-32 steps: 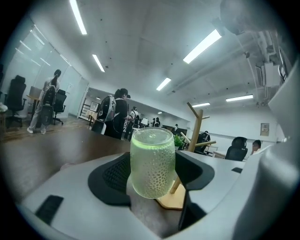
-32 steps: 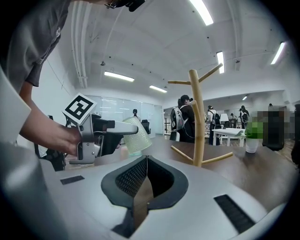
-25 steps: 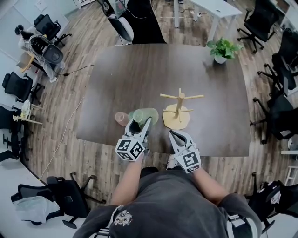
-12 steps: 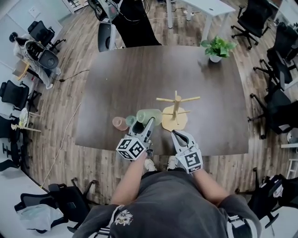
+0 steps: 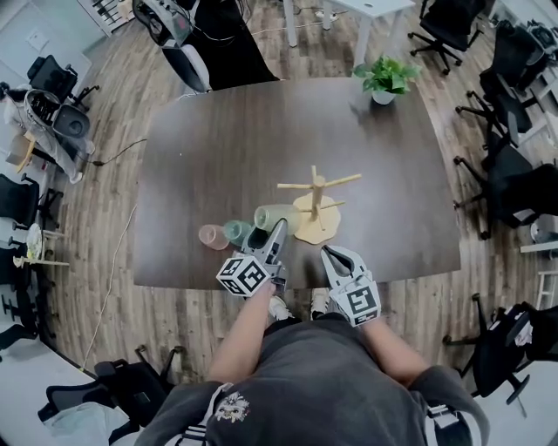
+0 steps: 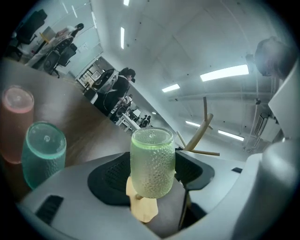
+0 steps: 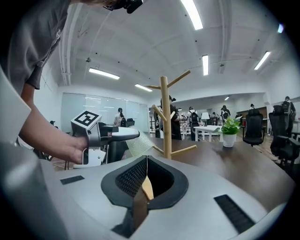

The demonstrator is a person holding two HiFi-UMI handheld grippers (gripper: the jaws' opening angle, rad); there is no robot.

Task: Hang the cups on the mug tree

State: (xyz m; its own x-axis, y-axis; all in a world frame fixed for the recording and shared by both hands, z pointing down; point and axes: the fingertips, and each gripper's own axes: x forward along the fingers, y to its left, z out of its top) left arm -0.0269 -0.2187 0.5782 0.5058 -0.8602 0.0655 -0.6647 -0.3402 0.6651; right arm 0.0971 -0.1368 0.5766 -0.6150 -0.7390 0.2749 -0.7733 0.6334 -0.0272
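Observation:
My left gripper [image 5: 279,226] is shut on a pale green dimpled cup [image 5: 272,215], and the cup is held off the table just left of the wooden mug tree [image 5: 315,196]. In the left gripper view the green cup [image 6: 152,161] fills the gap between the pads, with the tree's pegs [image 6: 202,126] behind it. A teal cup [image 5: 235,231] and a pink cup [image 5: 212,236] stand on the table to the left. My right gripper [image 5: 330,253] is shut and empty at the table's near edge, pointing at the tree [image 7: 164,117].
The dark brown table [image 5: 218,148] holds a potted plant [image 5: 384,78] at its far right corner. Office chairs [image 5: 510,187] ring the table on a wood floor. A white desk [image 5: 366,10] stands beyond the far edge.
My left gripper has carried the green cup a little lower and closer to the mug tree. The right gripper has shifted slightly and stays shut. The head view has drifted.

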